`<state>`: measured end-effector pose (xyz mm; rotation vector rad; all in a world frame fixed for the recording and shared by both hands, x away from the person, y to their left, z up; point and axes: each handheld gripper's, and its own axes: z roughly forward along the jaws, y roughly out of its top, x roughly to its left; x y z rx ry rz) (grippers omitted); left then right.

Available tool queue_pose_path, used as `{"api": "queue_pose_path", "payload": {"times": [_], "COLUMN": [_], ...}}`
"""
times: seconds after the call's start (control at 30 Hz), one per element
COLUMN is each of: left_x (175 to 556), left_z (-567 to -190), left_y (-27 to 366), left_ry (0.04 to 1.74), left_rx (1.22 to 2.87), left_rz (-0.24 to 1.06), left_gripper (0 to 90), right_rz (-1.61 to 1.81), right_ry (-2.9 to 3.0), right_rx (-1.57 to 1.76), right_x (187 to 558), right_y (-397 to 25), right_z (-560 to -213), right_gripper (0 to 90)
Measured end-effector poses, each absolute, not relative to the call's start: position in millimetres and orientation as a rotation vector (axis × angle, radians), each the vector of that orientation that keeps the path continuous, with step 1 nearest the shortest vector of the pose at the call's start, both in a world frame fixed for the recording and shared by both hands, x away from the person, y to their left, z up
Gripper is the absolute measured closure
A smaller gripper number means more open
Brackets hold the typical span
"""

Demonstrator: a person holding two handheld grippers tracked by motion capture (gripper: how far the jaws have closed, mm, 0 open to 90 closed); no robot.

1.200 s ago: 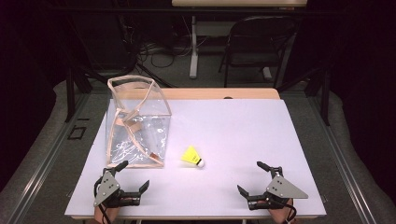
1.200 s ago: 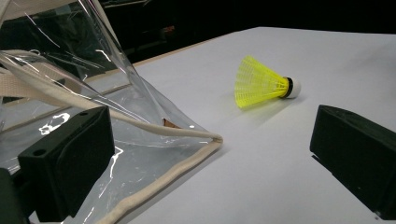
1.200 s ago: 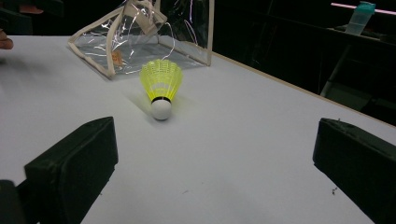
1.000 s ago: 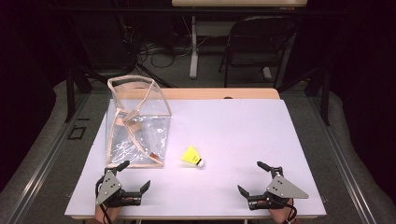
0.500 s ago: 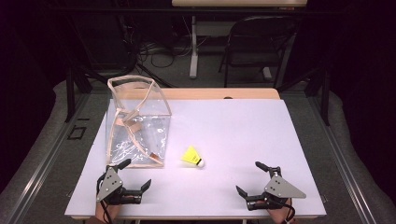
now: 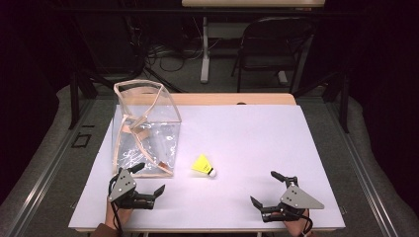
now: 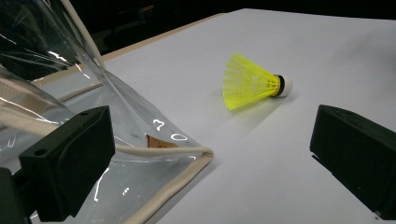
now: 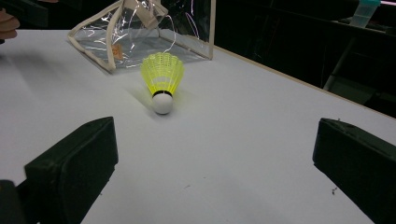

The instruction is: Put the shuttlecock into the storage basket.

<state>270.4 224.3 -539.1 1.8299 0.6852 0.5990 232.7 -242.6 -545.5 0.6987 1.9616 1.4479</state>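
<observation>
Your left gripper, jaws spread like the right gripper, has edged toward the clear bag; nudging it could roll the shuttlecock.

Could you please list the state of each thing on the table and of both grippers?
Shuttlecock: lying on its side on the table, free, white cork pointing toward the right gripper.
Clear plastic bag: standing upright, top open.
Left gripper: open, empty, beside the bag's near corner.
Right gripper: open, empty, resting near the table's front edge.
</observation>
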Motion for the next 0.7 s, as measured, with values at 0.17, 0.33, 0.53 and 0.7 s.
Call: {"api": "queue_pose_path", "payload": {"times": [0.17,0.33,0.53,0.7], "left_x": [275,279,282,286], "left_z": [-534,-529,-523,-520], "left_y": [219,212,207,201], "left_ry": [0.675,0.662,0.647,0.641], "left_rx": [1.846,1.873,1.889,1.901], "left_rz": [0.592,0.593,0.591,0.579], "left_gripper": [0.1,0.0,0.1,0.3], "right_rz": [1.446,1.441,1.44,1.433], "right_ry": [1.967,1.971,1.971,1.975], "right_rx": [0.69,0.693,0.692,0.691], "right_x": [233,233,233,233], "right_y": [-241,-241,-240,-240], "right_z": [-545,-546,-545,-546], "right_gripper": [0.0,0.0,0.0,0.0]}}
